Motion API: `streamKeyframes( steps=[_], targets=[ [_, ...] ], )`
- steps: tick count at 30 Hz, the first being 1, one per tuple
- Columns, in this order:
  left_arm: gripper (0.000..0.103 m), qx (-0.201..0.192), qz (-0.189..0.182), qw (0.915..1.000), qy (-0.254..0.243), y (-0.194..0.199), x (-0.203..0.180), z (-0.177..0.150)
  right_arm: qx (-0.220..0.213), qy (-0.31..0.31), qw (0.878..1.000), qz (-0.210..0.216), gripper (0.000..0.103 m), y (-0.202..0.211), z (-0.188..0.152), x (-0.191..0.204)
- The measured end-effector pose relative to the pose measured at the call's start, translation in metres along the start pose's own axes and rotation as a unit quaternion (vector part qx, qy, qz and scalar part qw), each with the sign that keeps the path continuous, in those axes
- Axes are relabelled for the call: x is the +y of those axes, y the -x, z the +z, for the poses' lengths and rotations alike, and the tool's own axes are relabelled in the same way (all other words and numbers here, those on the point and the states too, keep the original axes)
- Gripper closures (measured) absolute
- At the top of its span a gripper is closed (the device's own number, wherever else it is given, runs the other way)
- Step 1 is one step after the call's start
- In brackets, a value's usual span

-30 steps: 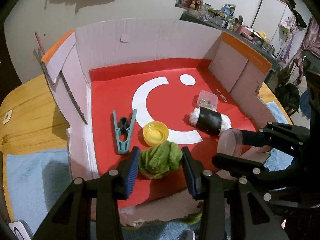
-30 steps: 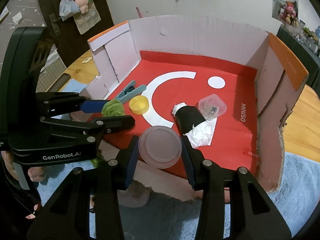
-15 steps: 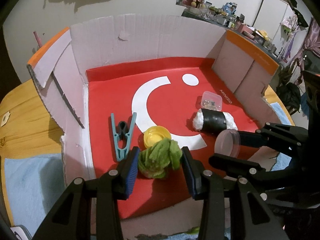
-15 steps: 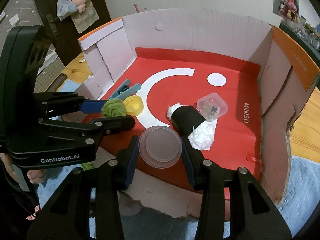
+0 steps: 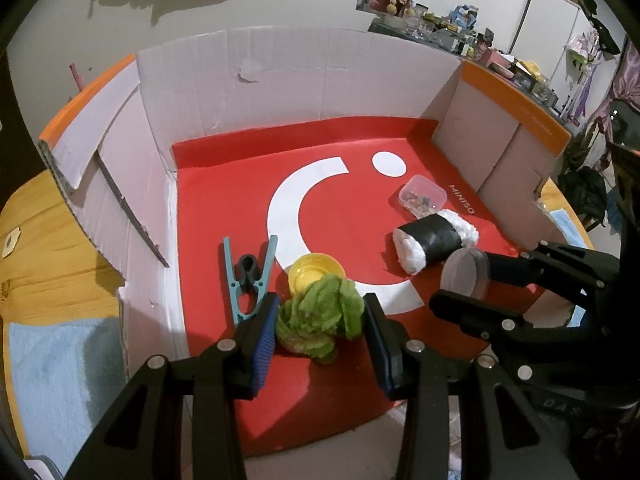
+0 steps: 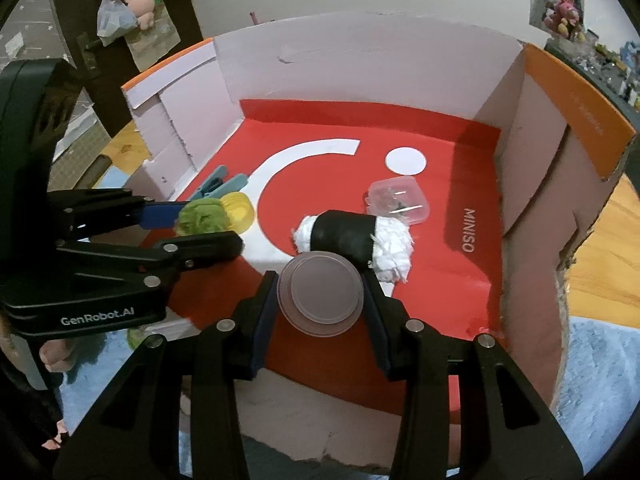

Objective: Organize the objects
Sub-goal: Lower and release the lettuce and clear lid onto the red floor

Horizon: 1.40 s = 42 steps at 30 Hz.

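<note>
While I am carrying both loads forward over the torn front edge of the open cardboard box (image 5: 304, 76), the view is changing: compared with a second ago the red printed floor of the box (image 5: 352, 216) is lying closer under both tools, so both are now hanging above the inside and not above the blue cloth in front. My left gripper (image 5: 320, 320) is pinching the crumpled green cloth ball (image 5: 320, 318) between its blue pads, and this ball is hovering just in front of the small yellow plastic cup (image 5: 316, 272), near the teal plastic clothespin (image 5: 246, 276). My right gripper (image 6: 320, 300) is squeezing the round translucent plastic lid (image 6: 320, 294) by its rim, and the lid is hanging just before the white fluffy roll with a black band (image 6: 354, 238), which is lying beside the small clear plastic case (image 6: 398, 200). I cannot tell from these views if either load is already touching the floor. I am judging that the transport is nearly finished and the next step is lowering and releasing. The lid is thin and stiff, so it may slip or roll away when the fingers are spreading.
</note>
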<state>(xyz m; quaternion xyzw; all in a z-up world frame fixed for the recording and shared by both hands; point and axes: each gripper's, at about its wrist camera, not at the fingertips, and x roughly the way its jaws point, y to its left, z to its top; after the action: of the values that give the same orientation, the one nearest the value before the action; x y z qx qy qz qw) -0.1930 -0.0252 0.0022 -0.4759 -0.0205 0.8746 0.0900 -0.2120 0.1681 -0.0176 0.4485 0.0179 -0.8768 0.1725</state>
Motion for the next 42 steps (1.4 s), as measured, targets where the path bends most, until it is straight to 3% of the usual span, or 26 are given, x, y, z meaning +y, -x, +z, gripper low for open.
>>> streamKeyframes(
  steps=[25,30,39,42],
  targets=[
    [0.058,-0.001,0.001,1.0000,-0.001,0.0003,-0.0002,0.0003,-0.003,-0.002,1.000,-0.002,0.063,-0.0007,0.0015,-0.0006],
    [0.057,-0.001,0.002,1.0000,-0.002,0.0001,0.0000,0.0010,-0.003,0.000,1.000,0.001,0.056,0.0001,0.0008,0.0004],
    [0.051,-0.003,0.004,0.9999,-0.009,0.0017,-0.0023,-0.0003,-0.006,0.000,1.000,-0.002,0.055,0.0024,0.0004,0.0018],
    [0.049,-0.005,0.006,0.9999,-0.011,0.0033,-0.0038,-0.0012,-0.007,0.001,1.000,-0.001,0.048,0.0044,-0.0001,0.0029]
  ],
)
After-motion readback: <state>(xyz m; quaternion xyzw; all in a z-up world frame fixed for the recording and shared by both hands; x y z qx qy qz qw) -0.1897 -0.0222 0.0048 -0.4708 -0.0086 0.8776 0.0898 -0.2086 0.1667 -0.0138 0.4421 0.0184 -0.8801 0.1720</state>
